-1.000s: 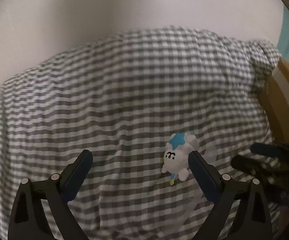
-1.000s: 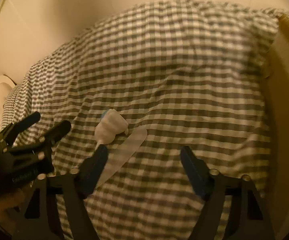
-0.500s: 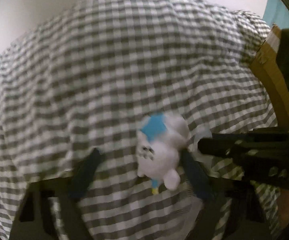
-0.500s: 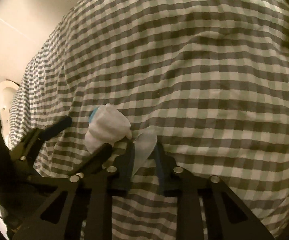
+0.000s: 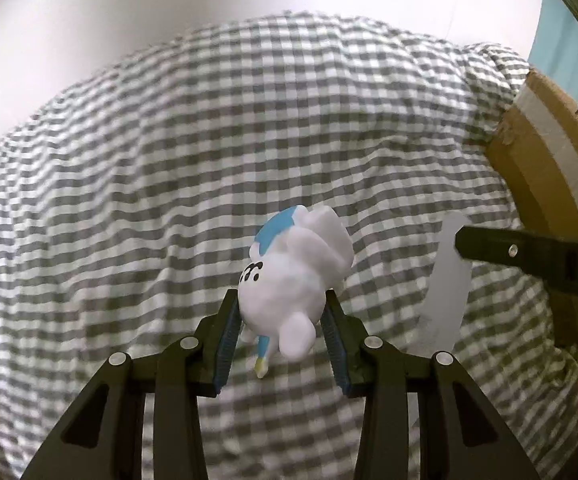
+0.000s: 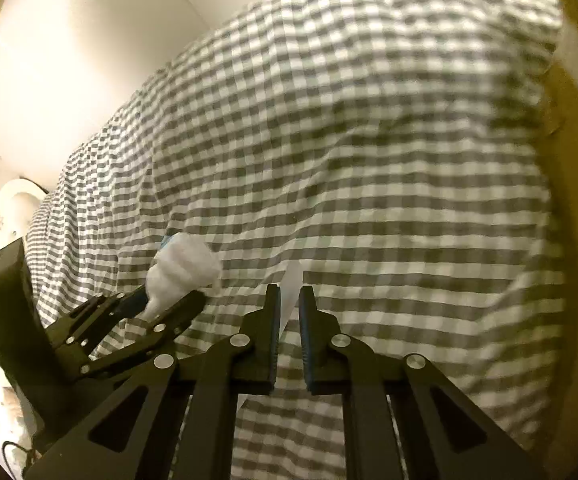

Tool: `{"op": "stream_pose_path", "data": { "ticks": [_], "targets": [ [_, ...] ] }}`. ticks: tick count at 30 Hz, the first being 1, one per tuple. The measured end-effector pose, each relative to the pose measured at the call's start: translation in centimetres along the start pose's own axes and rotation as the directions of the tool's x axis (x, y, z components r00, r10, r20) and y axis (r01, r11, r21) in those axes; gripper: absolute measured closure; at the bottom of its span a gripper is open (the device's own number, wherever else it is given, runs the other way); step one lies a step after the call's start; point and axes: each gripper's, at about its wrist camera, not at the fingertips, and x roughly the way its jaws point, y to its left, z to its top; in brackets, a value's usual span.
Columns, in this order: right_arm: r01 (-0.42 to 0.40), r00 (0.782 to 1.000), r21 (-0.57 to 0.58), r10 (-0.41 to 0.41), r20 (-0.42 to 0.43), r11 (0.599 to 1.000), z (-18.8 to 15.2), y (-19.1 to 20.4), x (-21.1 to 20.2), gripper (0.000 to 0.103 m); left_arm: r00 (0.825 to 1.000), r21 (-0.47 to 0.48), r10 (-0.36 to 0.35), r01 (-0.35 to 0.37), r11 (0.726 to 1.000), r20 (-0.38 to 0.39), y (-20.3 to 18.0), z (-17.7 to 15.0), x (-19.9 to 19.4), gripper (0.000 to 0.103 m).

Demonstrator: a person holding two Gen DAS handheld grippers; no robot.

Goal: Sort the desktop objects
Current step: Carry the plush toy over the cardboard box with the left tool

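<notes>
Cloth (image 5: 209, 160) in grey check fills both views — only the left wrist view shows a cardboard box (image 5: 545, 168) at its right edge. The left gripper (image 5: 281, 332) is closing, pads against a white toy (image 5: 289, 280). The right gripper (image 6: 289, 320) is pinched together on a clear plastic strip (image 5: 447, 292).

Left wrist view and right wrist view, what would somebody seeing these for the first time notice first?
First, the white toy figure with a blue cap, low in the middle of the left wrist view, sits between the pads of the left gripper, whose jaws are closing on it. Next, the grey and white checked cloth fills most of both views. Right of the toy, the right gripper has pinched a thin translucent plastic strip.
</notes>
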Motion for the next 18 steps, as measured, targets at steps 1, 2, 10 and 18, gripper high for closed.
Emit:
{"op": "stream_pose_path", "data": {
  "ticks": [1, 2, 10, 18],
  "targets": [
    [-0.001, 1.000, -0.003, 0.001, 0.012, 1.000, -0.1, 0.1, -0.7, 0.095, 1.000, -0.004, -0.002, 0.002, 1.000, 0.002, 0.2, 0.0, -0.8, 0.062],
    [0.000, 1.000, -0.008, 0.000, 0.026, 1.000, -0.3, 0.2, -1.4, 0.096, 1.000, -0.012, 0.000, 0.000, 1.000, 0.007, 0.2, -0.3, -1.5, 0.062],
    [0.029, 0.992, -0.064, -0.021, 0.125, 0.998, -2.6, 1.4, -7.1, 0.100, 0.994, -0.073, 0.033, -0.026, 0.997, 0.102, -0.8, -0.9, -7.6, 0.062],
    [0.039, 0.978, -0.094, -0.019, 0.208, 0.995, -4.8, 1.4, -13.3, 0.100, 0.977, -0.112, 0.050, -0.027, 0.993, 0.207, -3.8, -0.6, -13.9, 0.062]
  ]
}}
